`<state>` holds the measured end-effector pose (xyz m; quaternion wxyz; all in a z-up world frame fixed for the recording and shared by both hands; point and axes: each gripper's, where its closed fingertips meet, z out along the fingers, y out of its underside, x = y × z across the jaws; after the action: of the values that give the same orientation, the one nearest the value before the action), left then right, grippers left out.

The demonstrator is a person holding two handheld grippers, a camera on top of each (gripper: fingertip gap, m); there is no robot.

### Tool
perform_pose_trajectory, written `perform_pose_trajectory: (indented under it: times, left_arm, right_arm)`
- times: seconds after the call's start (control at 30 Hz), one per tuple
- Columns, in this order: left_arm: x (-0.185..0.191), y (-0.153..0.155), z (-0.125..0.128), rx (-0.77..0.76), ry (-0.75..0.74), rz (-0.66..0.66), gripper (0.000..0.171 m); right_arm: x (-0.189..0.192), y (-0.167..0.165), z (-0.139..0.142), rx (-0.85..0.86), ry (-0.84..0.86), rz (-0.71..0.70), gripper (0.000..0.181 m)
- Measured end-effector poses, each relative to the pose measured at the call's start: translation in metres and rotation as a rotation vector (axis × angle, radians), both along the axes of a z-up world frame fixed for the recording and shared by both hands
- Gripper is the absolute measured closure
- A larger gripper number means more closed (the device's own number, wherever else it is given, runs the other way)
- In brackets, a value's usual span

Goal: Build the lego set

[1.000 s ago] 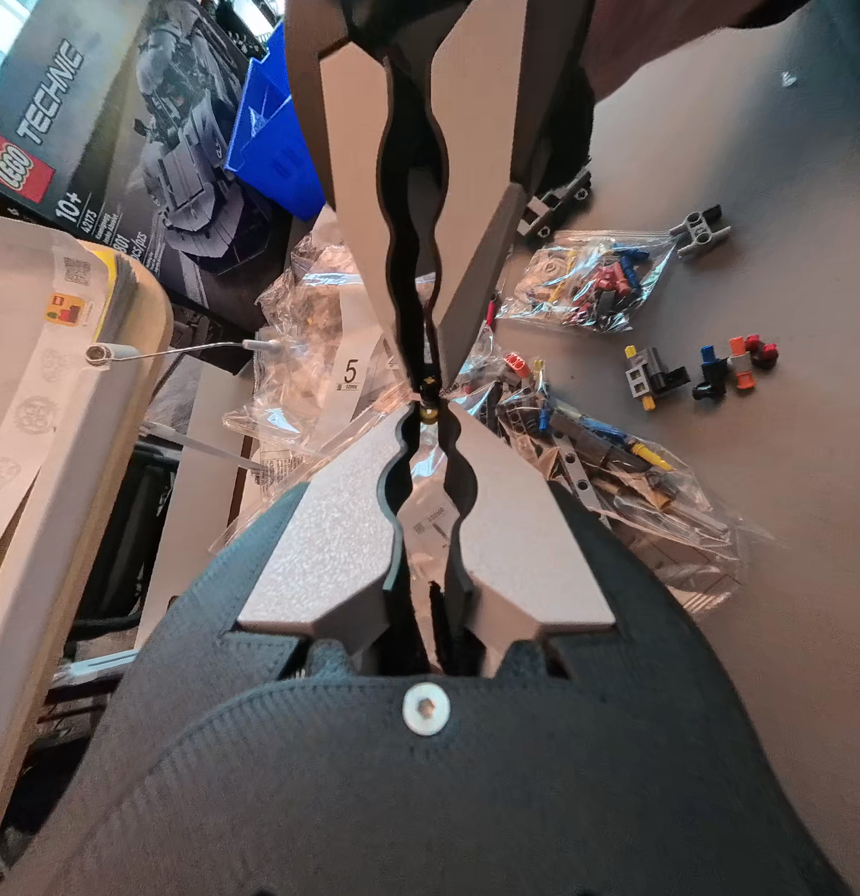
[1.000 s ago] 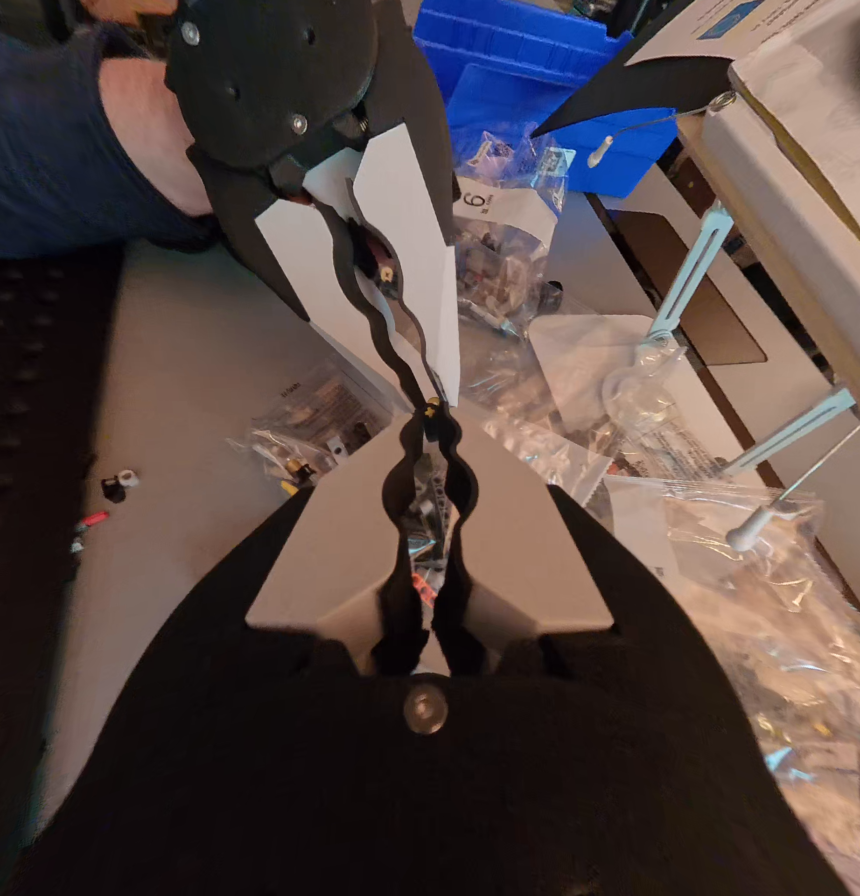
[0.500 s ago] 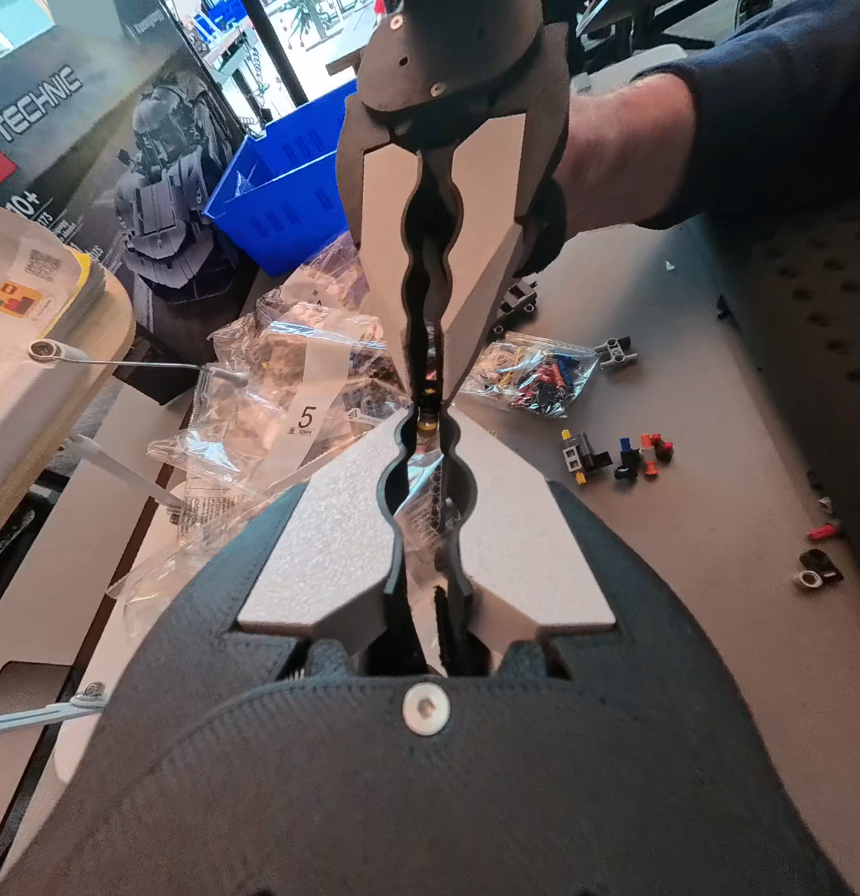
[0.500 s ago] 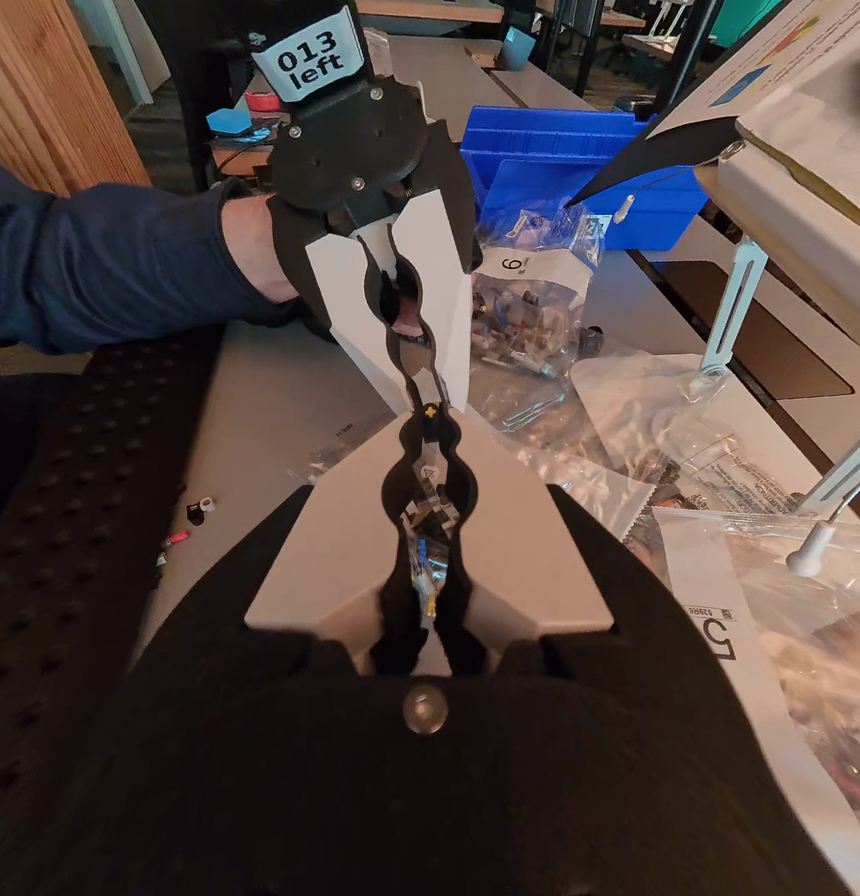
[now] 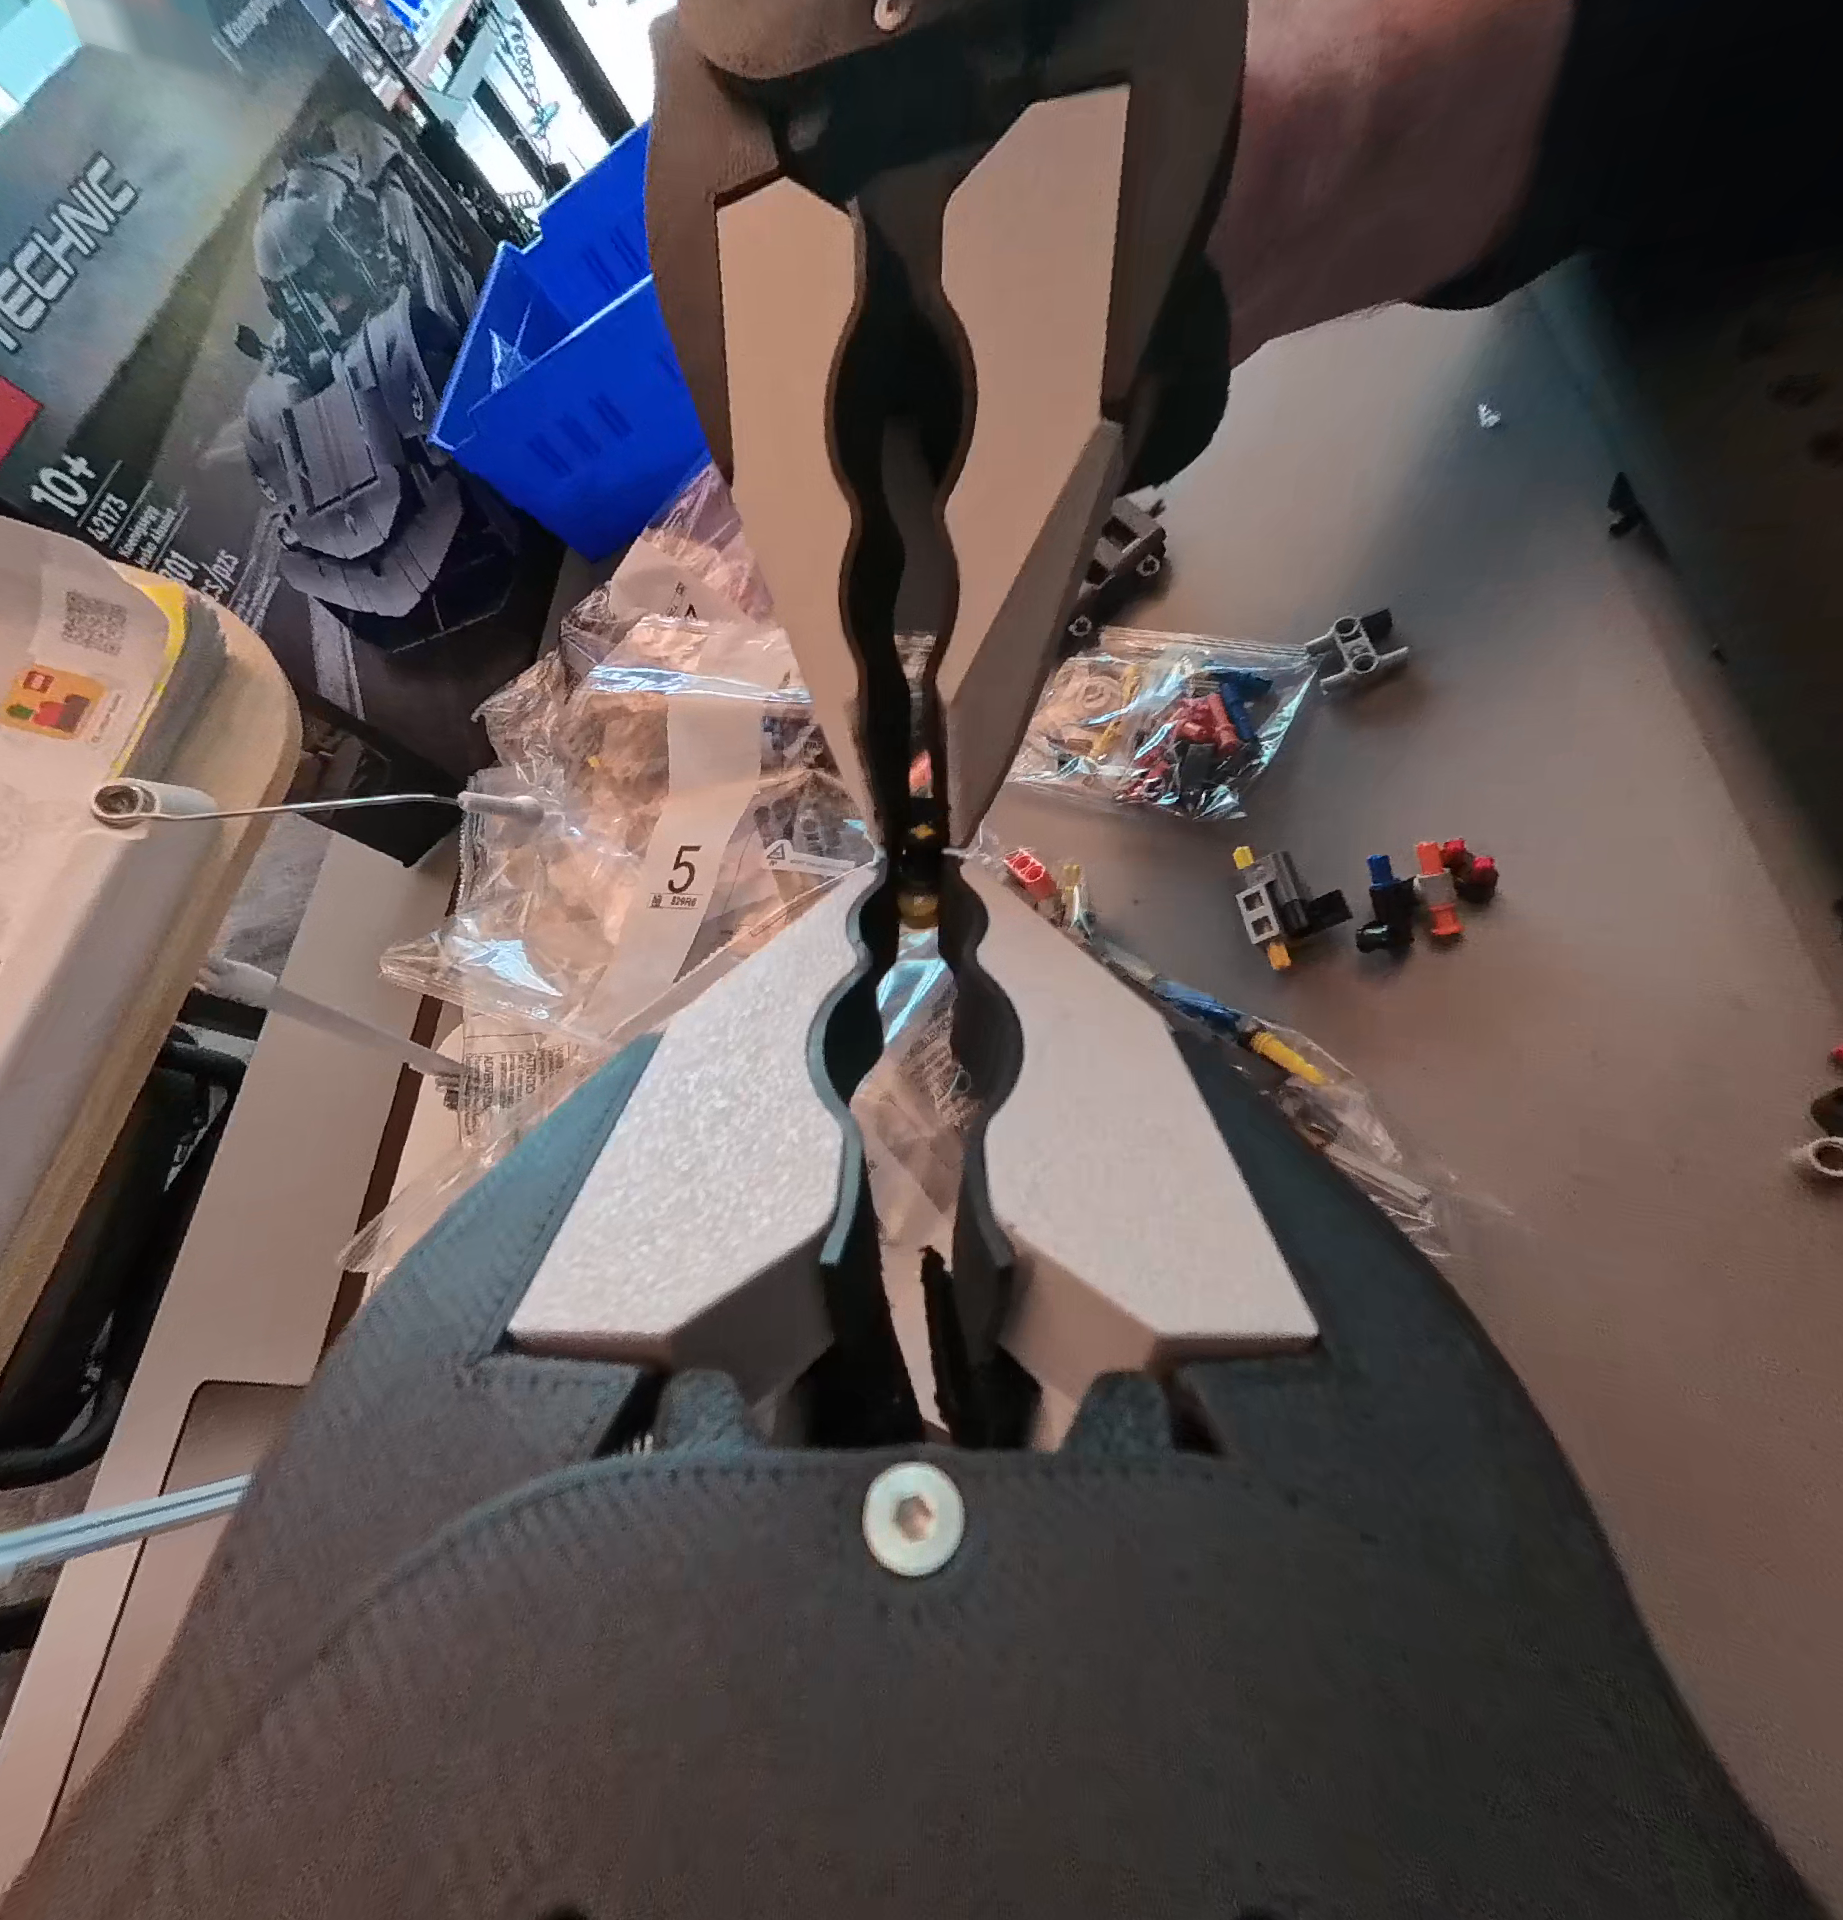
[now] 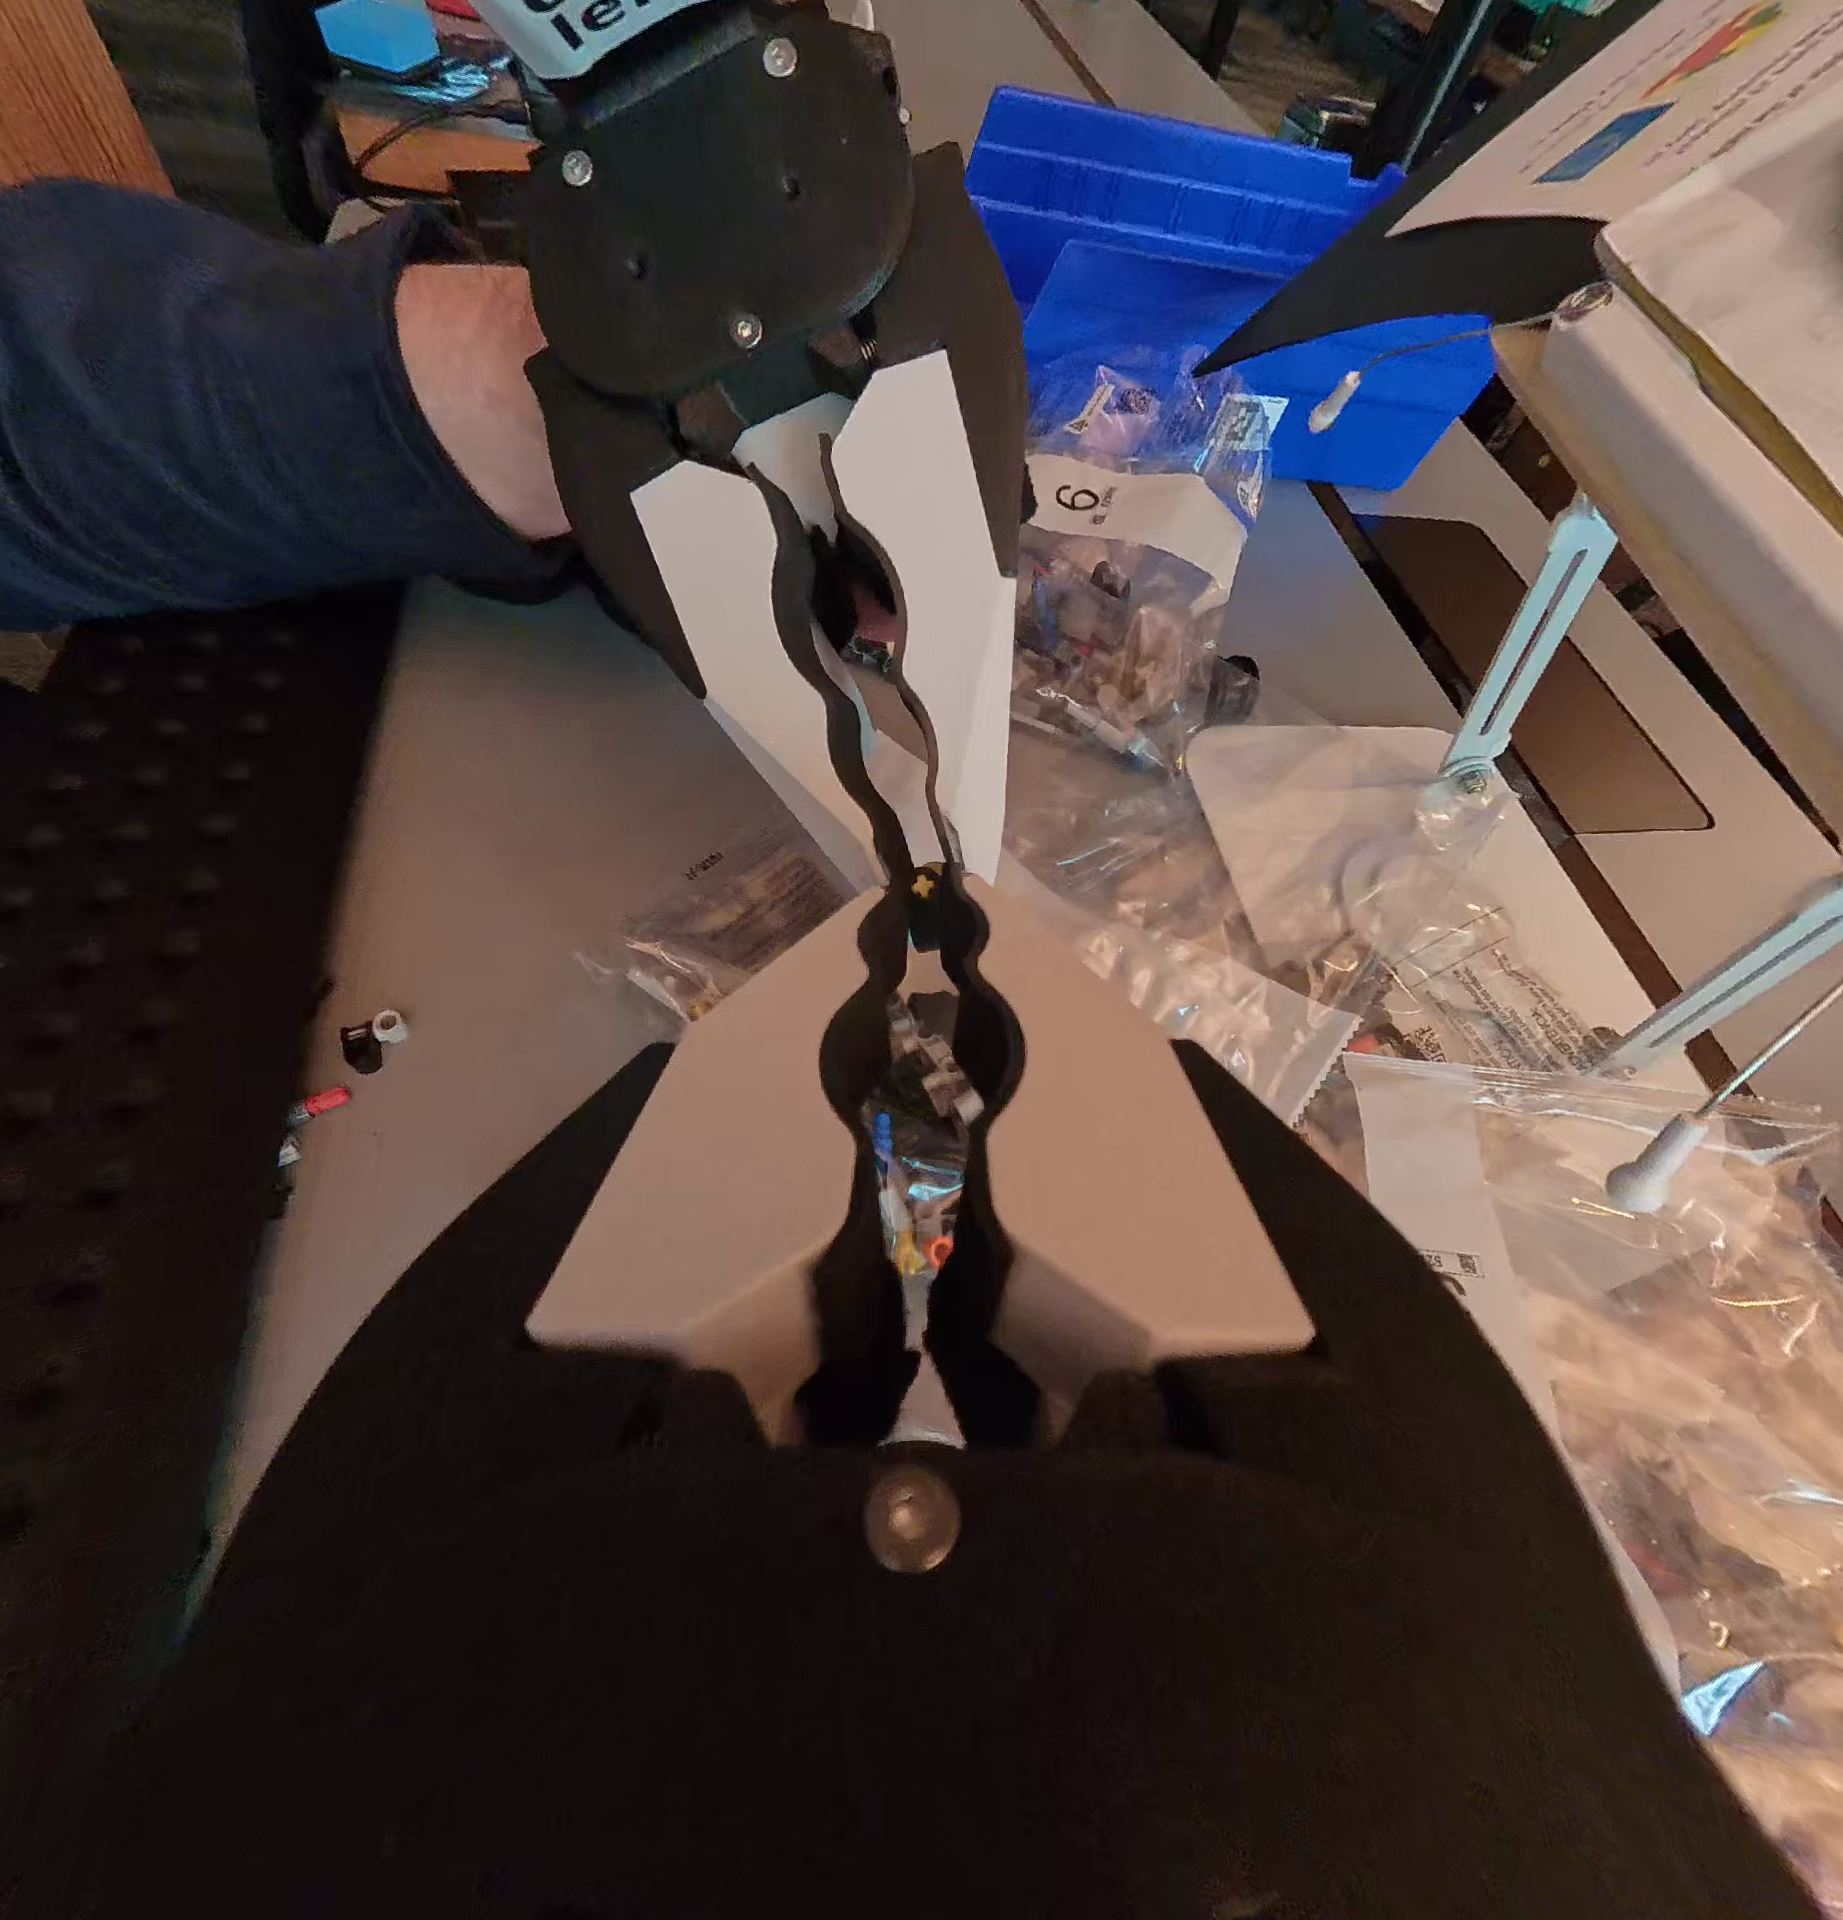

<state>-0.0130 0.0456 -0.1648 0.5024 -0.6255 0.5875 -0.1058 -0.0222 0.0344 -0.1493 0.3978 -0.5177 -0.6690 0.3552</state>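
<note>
Left gripper point(image 5: 915, 902) and right gripper point(image 6: 925, 914) being held tip to tip above grey table point(image 5: 1519, 1091), jaws of both nearly closed. Small black lego piece with yellow cross axle point(image 6: 925, 902) being pinched between both tips; which gripper bears it cannot be told. Numbered parts bags point(image 5: 678, 821) being crowded below. Small built sub-assemblies point(image 5: 1353, 904) lying to right, blue bin point(image 5: 574, 416) beyond.

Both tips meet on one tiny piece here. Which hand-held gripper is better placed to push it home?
Probably the right hand-held gripper: it is shut on the small black piece, whose yellow end faces the left hand-held gripper. The left's own grip there is unclear.
</note>
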Motion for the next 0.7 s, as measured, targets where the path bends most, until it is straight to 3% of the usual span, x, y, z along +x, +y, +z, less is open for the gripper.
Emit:
perform_pose_trajectory:
  times: [0.7]
  left_arm:
    - [0.002,-0.014,0.006,0.003,0.014,-0.057,0.165]
  right_arm:
    - [0.008,-0.013,0.003,-0.057,0.017,0.087,0.180]
